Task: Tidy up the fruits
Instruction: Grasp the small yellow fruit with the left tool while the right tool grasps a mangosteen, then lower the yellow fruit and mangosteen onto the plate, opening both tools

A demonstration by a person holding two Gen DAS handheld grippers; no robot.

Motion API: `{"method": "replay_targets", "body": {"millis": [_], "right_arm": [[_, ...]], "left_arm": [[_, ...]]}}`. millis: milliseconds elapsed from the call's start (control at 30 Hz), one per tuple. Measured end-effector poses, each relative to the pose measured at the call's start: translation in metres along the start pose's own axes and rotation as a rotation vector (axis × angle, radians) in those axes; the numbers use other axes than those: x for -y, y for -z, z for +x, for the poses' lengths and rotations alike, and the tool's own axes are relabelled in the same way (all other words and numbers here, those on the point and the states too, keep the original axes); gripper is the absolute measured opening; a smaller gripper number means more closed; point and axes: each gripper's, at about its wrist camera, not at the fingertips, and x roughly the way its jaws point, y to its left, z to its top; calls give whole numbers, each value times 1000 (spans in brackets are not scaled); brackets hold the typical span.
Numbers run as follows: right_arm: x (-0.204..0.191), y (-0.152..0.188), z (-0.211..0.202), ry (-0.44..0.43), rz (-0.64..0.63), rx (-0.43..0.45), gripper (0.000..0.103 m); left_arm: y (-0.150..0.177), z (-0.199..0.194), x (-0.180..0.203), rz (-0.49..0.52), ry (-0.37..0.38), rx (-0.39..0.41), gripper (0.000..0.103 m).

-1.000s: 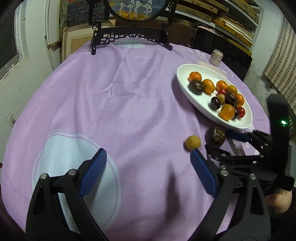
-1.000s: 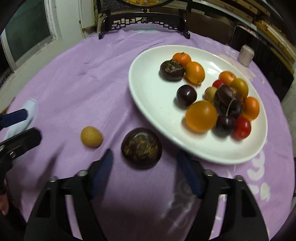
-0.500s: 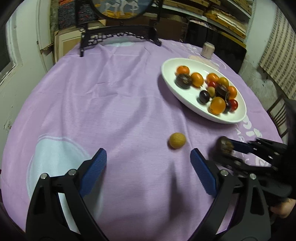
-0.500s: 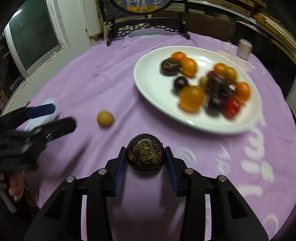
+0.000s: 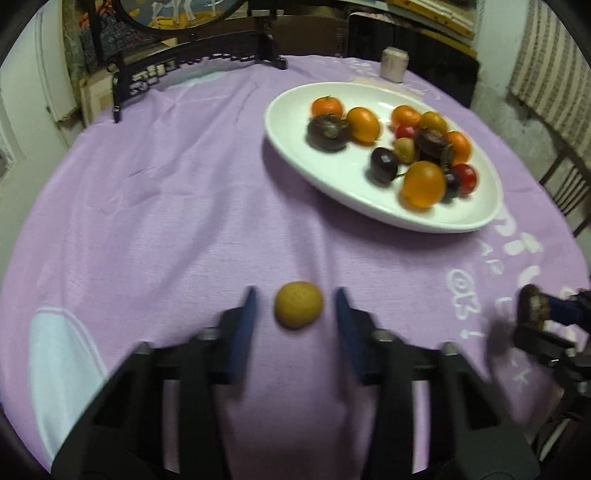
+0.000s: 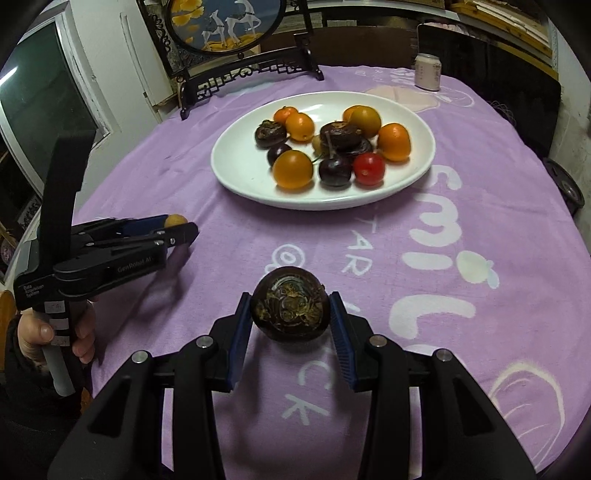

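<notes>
A small yellow-brown fruit (image 5: 298, 309) lies on the purple cloth between the fingers of my left gripper (image 5: 295, 299), which stand apart on either side of it without touching. The fruit also shows in the right wrist view (image 6: 175, 220) at the left gripper's tips (image 6: 177, 229). My right gripper (image 6: 290, 308) is shut on a dark brown round fruit (image 6: 290, 303) and holds it above the cloth; it shows at the right edge of the left wrist view (image 5: 532, 308). A white oval plate (image 6: 236, 173) further back holds several orange, dark and red fruits.
A dark carved stand with a round painted screen (image 6: 225, 22) stands at the table's far edge. A small pale jar (image 6: 427, 72) sits at the back right. A dark chair (image 5: 565, 192) stands off the table's right side.
My left gripper has moved forward and narrowed around the yellow-brown fruit. My right gripper, which closed on the dark fruit half a second ago, has lifted it and pulled back from the plate.
</notes>
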Motion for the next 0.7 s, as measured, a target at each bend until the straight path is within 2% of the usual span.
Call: {"method": "replay_targets", "body": {"millis": [33, 167, 233, 433, 567, 700], "right_arm": [[-2, 0, 1, -8, -2, -3, 42], [-6, 0, -1, -21, -10, 1, 42], [-4, 0, -4, -19, -5, 9, 42], [5, -15, -11, -25, 0, 40, 42], [17, -50, -14, 25, -16, 89, 42], [27, -91, -3, 39, -30, 117, 42]], "left_arm": [[0, -1, 0, -8, 15, -1, 26], [6, -17, -3, -43, 34, 11, 25], [8, -31, -4, -55, 67, 24, 25], [1, -58, 2, -37, 107, 65, 25], [-38, -55, 15, 11, 81, 95, 25], [-92, -27, 25, 17, 75, 82, 25]]}}
